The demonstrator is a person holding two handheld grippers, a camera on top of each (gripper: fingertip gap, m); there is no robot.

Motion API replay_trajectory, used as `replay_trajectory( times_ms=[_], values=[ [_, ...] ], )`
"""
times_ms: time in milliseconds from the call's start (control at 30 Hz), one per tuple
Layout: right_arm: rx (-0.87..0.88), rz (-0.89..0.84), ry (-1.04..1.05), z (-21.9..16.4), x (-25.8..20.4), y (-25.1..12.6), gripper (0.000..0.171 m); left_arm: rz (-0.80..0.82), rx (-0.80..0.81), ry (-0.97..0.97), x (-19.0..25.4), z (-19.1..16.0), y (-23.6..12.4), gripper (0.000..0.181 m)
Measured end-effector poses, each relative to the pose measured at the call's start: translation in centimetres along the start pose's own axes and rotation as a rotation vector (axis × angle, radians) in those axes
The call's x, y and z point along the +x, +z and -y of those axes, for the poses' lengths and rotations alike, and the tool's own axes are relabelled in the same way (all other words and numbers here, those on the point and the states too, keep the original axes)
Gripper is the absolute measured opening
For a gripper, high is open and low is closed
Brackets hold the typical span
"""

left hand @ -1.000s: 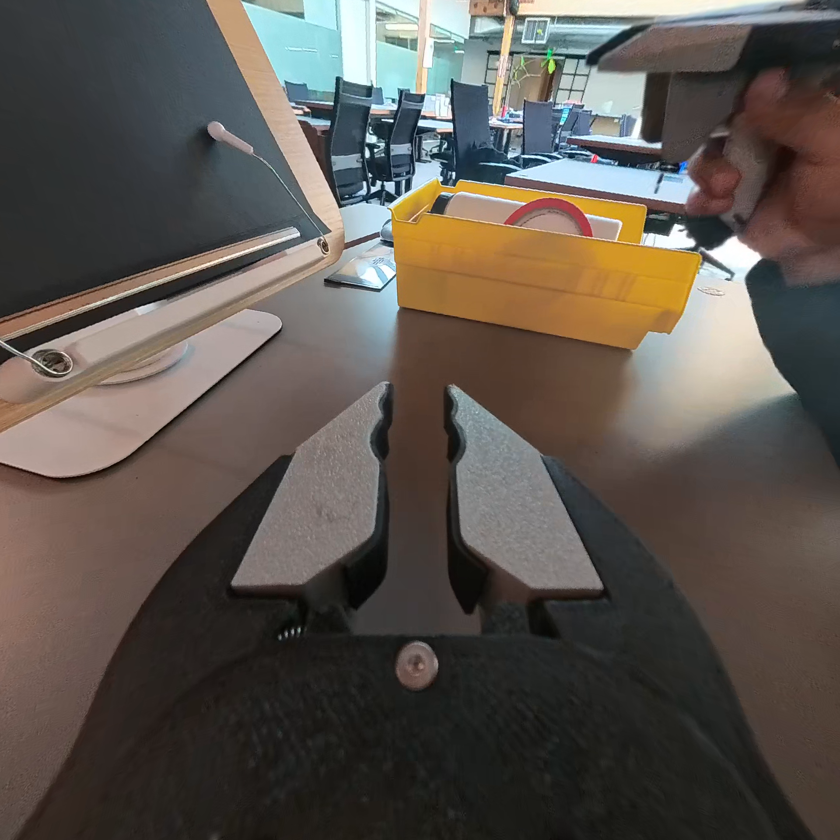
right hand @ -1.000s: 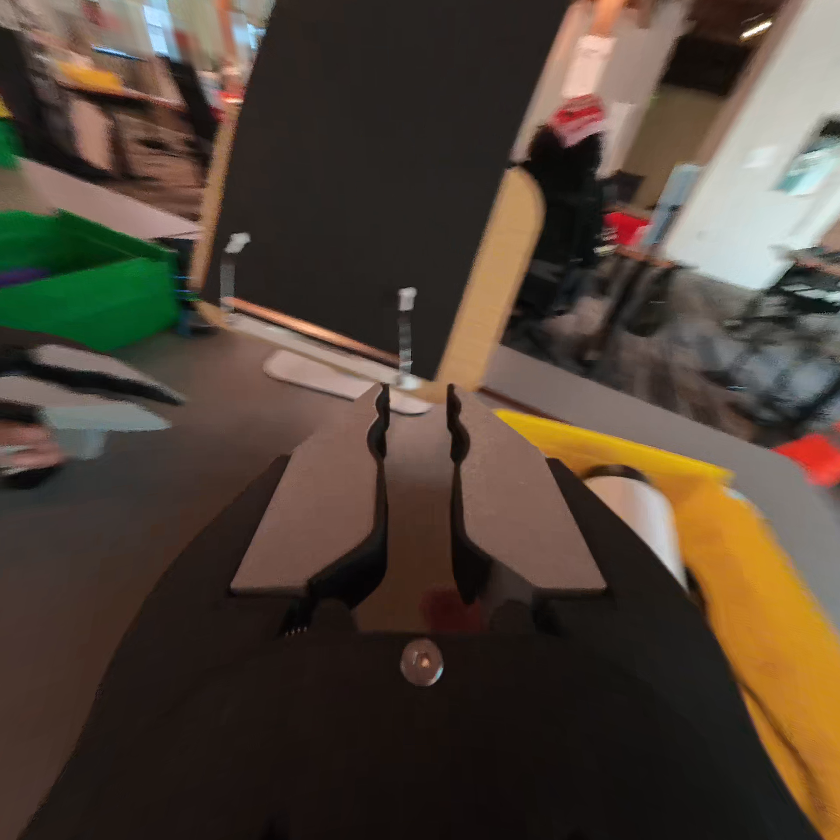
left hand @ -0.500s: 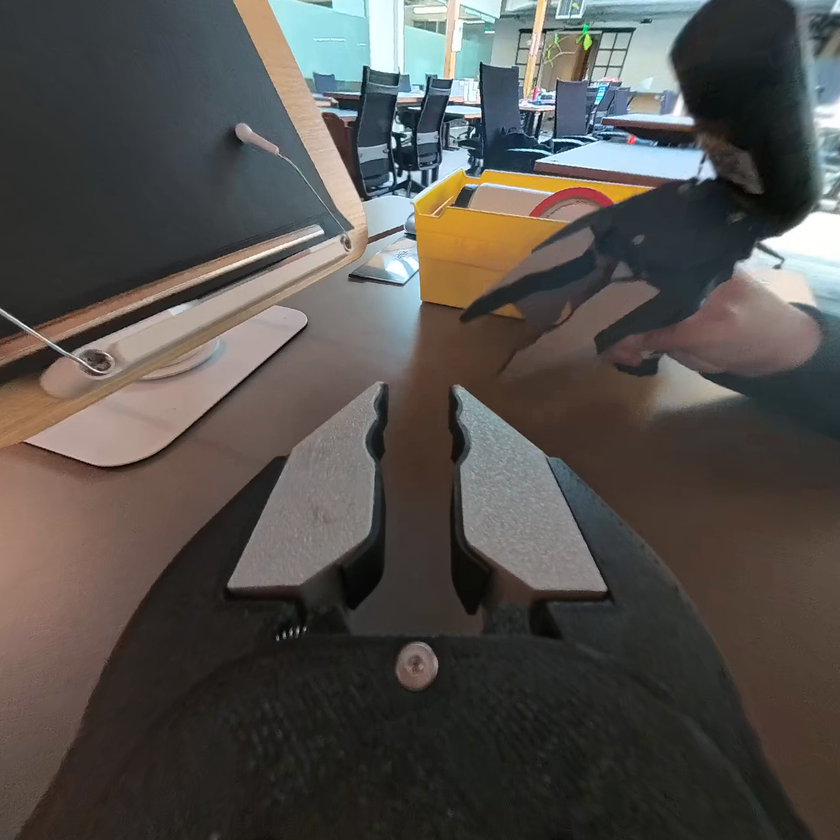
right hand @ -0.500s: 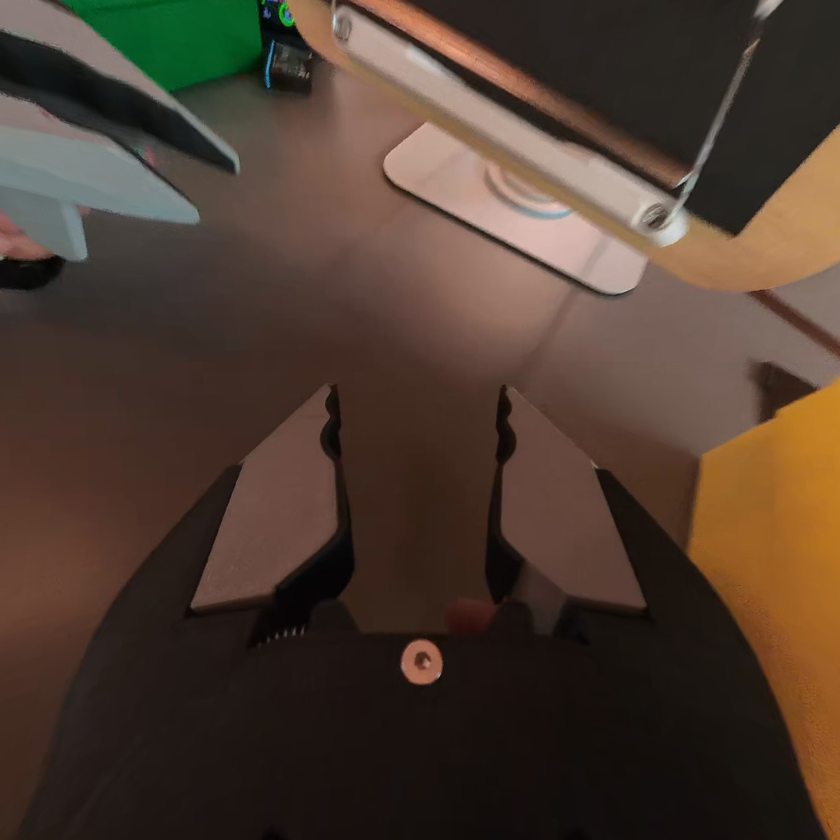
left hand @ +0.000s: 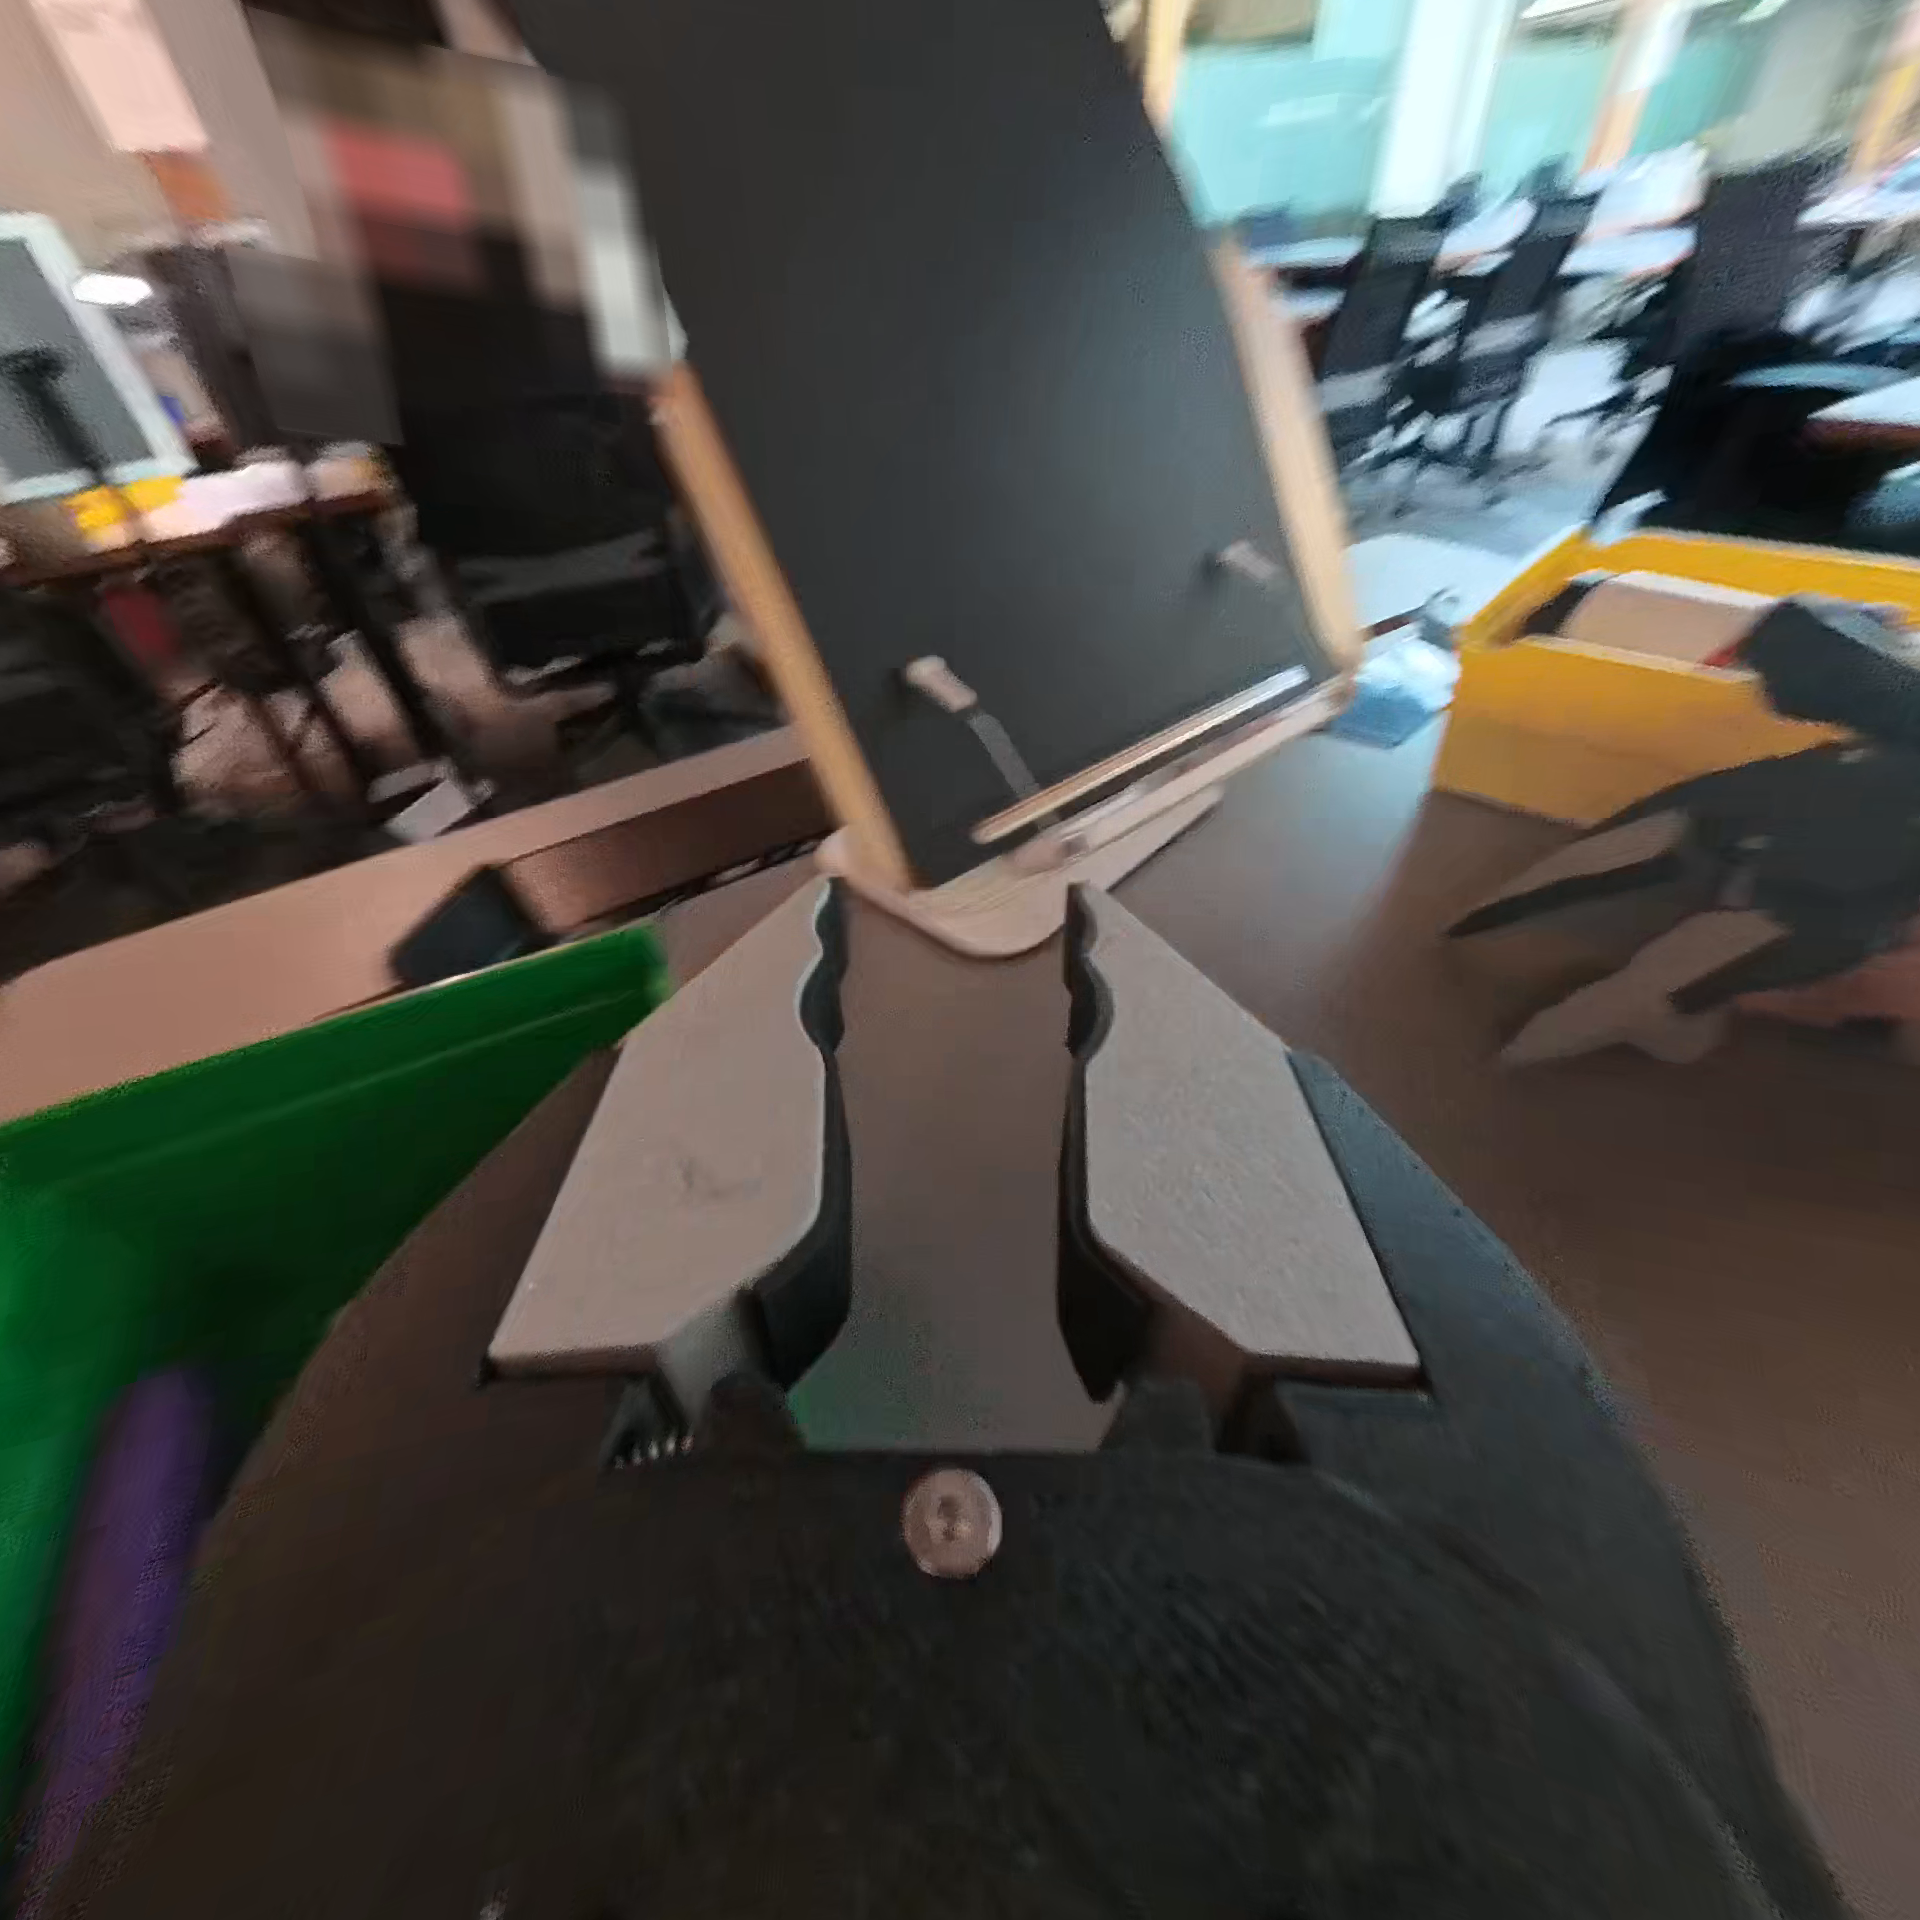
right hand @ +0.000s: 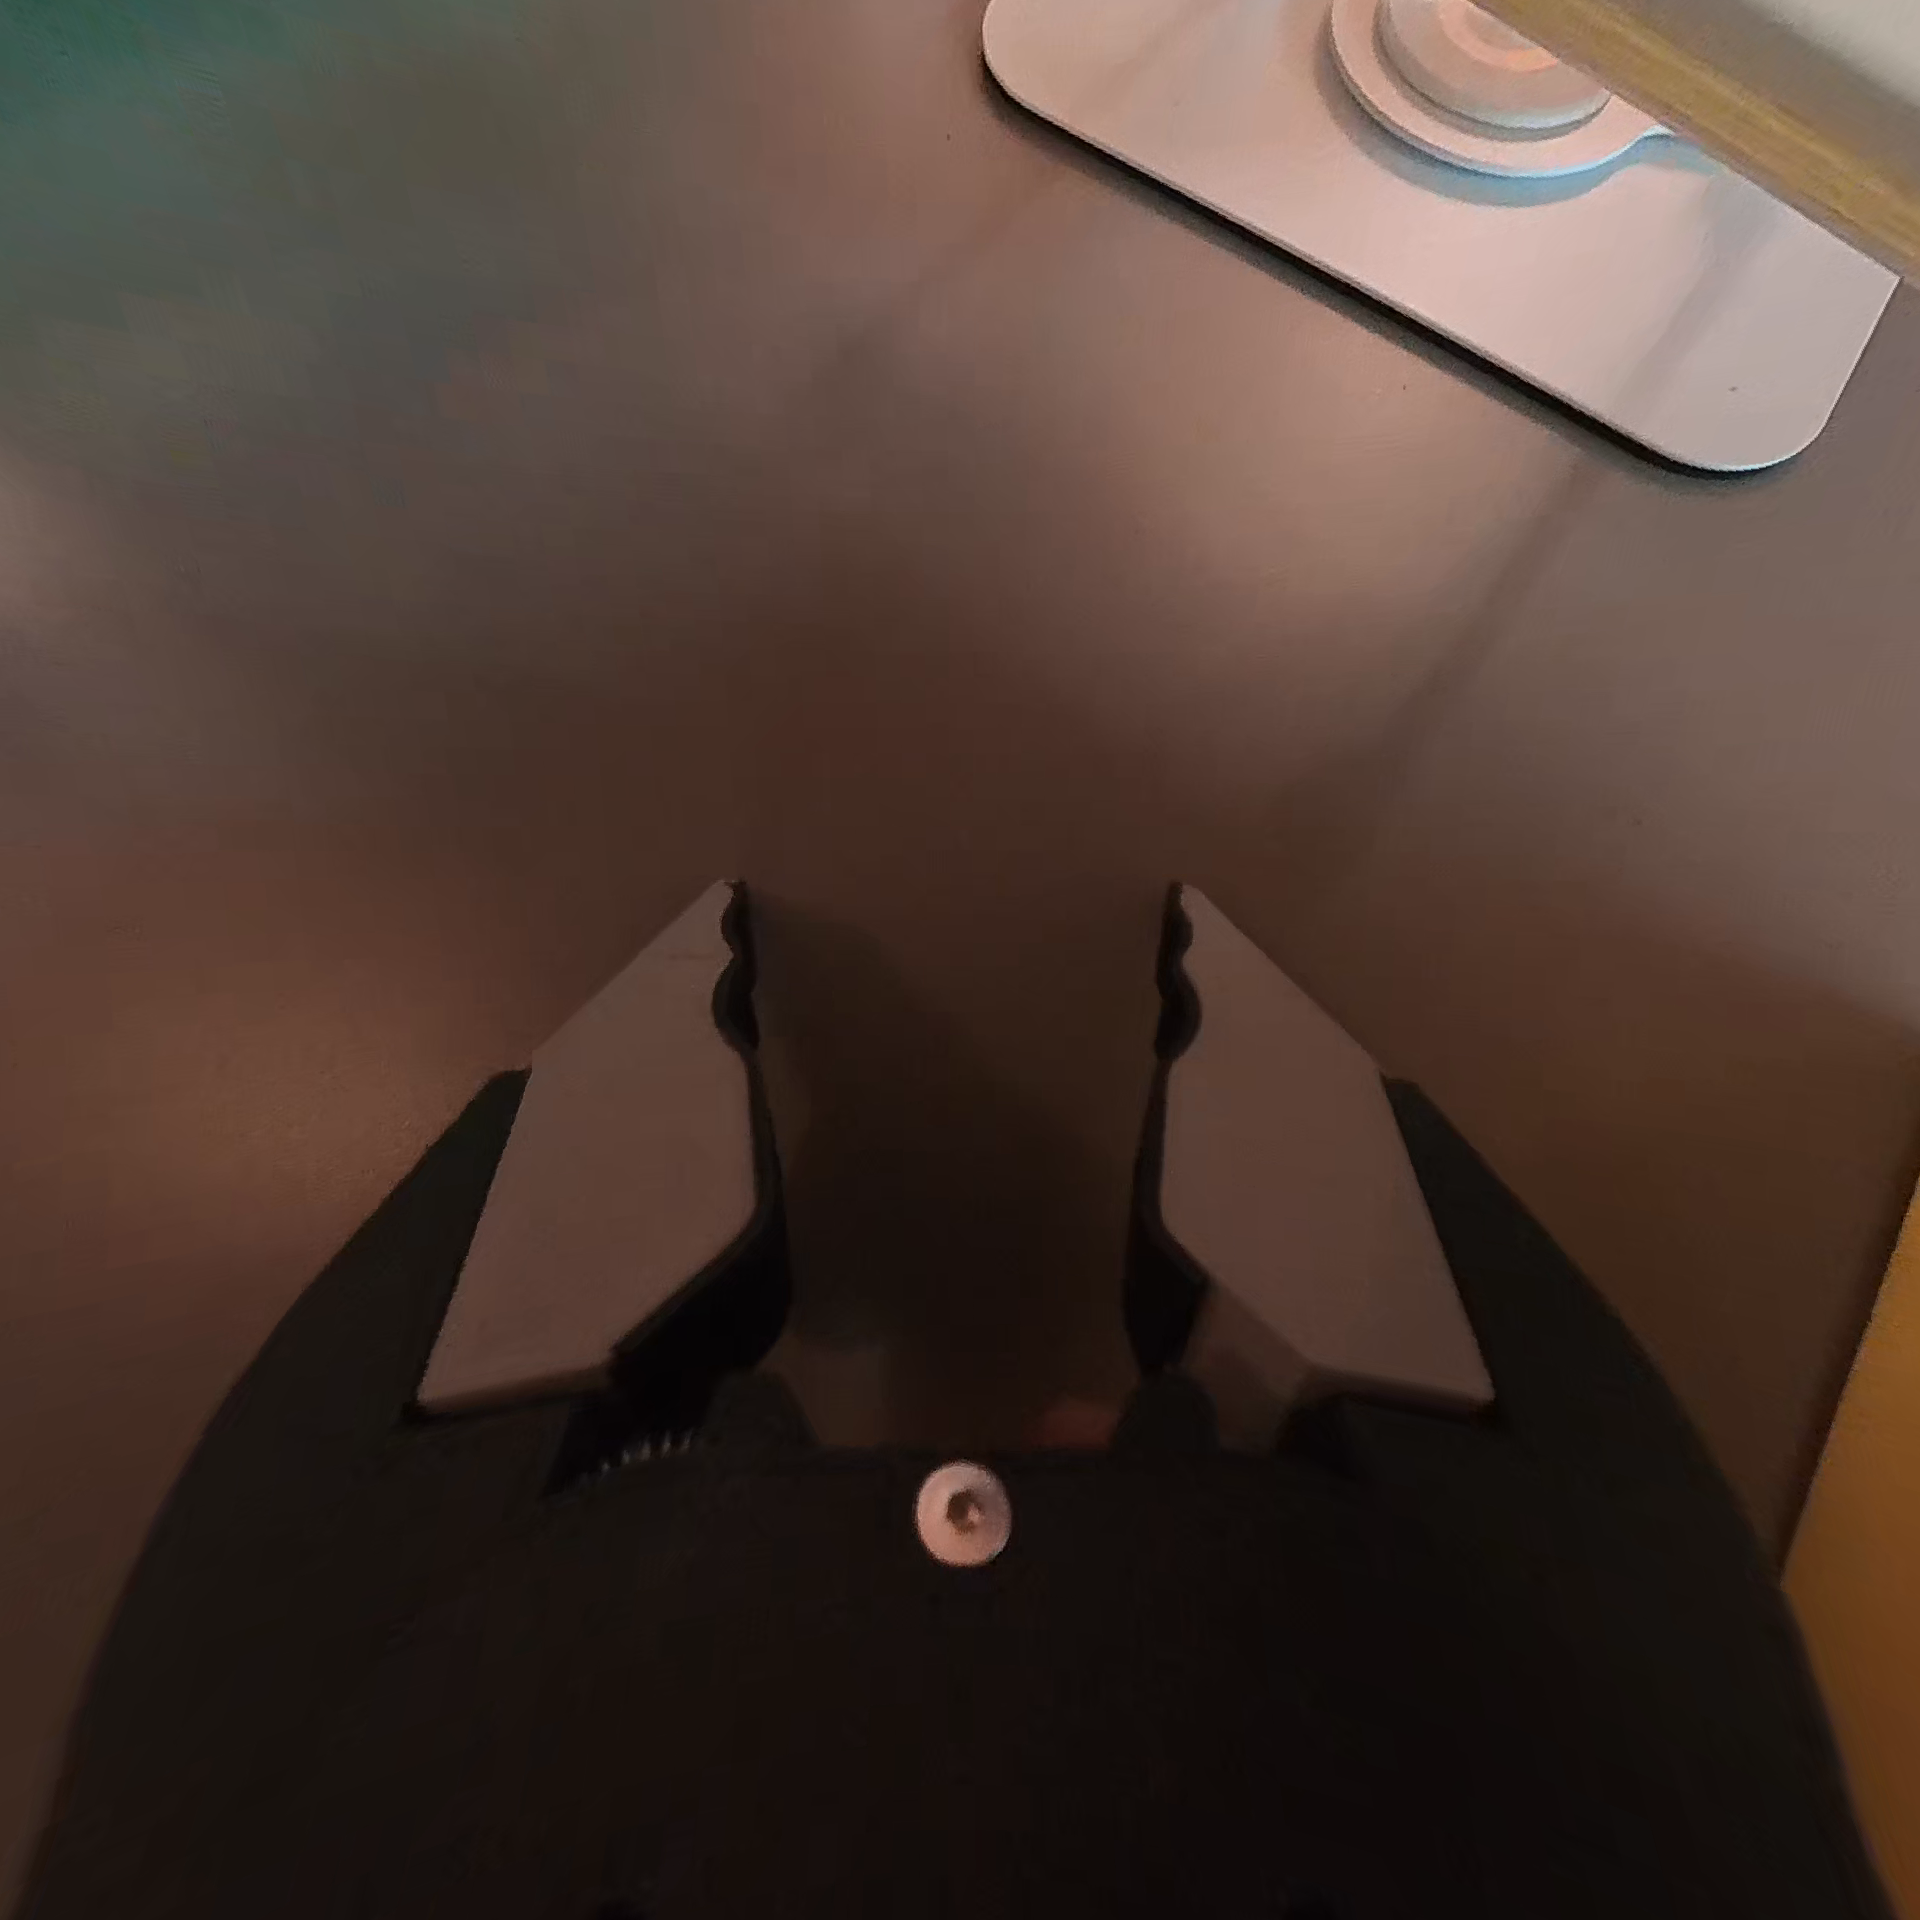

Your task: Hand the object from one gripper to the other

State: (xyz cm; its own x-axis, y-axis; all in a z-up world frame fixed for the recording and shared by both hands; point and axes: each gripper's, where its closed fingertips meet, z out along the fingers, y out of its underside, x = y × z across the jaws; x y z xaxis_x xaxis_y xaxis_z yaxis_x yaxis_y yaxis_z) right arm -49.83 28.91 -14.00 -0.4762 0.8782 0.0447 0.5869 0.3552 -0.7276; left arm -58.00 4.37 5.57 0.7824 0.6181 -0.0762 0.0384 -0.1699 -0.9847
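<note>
Object for the handover cannot be picked out; neither gripper holds anything. Left gripper [left hand: 951, 935] has swung left since half a second ago, its grey wedge-shaped jaws parted wider, and a glossy green bin [left hand: 260, 1143] now shows near left. Right gripper [right hand: 956, 914] now tilts down over the smooth brown tabletop [right hand: 727, 520], jaws spread wider.

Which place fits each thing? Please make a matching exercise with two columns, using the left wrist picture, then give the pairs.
Things:
1. green plastic bin
2. yellow plastic bin
3. black board stand with wooden edge
4. open right gripper

Places:
A. far right, on the table
B. straight ahead, centre
C. lower left
D. right, low over the dark table, before the yellow bin

Pairs: 1-C, 2-A, 3-B, 4-D
</note>
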Motion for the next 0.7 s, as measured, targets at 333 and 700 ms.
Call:
replay_trajectory(
  times_ms=[333,700],
  values=[
    [-0.003,0.006,0.001,-0.2,-0.2,-0.1,0.076,0.312,-0.365,0.067,-14.0,-5.2,-5.6,0.046],
    [0.002,-0.002,-0.018,-0.2,-0.5,-0.2,0.074,0.308,-0.889,-0.133,-18.4,-19.6,-4.9,0.04]
  ],
)
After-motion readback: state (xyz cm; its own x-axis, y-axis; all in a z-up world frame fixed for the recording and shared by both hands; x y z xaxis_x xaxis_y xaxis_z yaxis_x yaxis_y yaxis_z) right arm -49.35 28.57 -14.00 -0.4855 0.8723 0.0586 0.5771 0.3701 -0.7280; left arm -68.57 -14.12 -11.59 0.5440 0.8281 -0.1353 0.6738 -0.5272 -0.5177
